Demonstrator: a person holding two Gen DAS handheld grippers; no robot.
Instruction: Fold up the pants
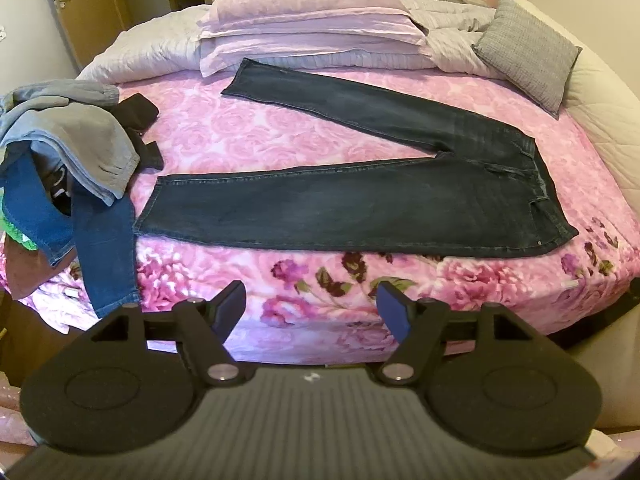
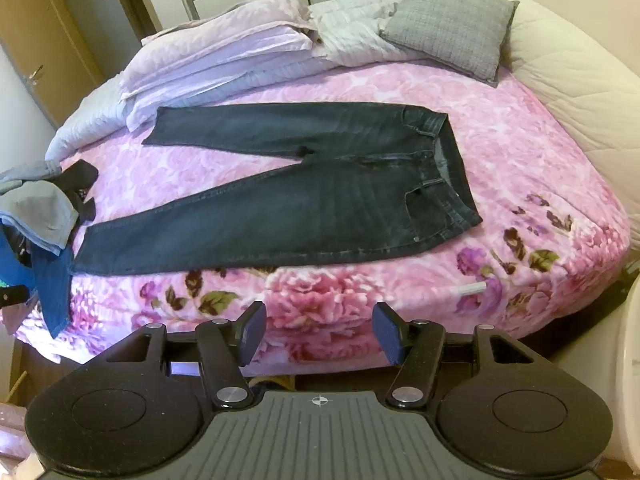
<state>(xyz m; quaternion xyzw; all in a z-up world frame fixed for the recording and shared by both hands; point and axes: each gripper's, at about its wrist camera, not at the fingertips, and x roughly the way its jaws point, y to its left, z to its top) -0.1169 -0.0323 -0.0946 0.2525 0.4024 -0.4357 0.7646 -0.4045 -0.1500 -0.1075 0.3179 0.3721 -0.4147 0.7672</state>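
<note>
Dark blue jeans (image 1: 360, 208) lie flat on the pink floral blanket (image 1: 248, 136), waistband to the right and both legs spread apart in a V toward the left. The right wrist view shows the same jeans (image 2: 304, 208) with the waistband (image 2: 452, 168) at right. My left gripper (image 1: 312, 300) hovers open over the bed's near edge, short of the jeans, nothing between its blue pads. My right gripper (image 2: 320, 320) is likewise open and empty at the near edge, below the jeans' hip.
A heap of clothes (image 1: 68, 160), grey, blue and black, sits on the bed's left side. Stacked lilac pillows (image 1: 308, 24) and a grey cushion (image 1: 528, 52) lie at the head. A cream padded bed frame (image 2: 568, 80) curves along the right. A wooden door (image 2: 36, 52) stands at far left.
</note>
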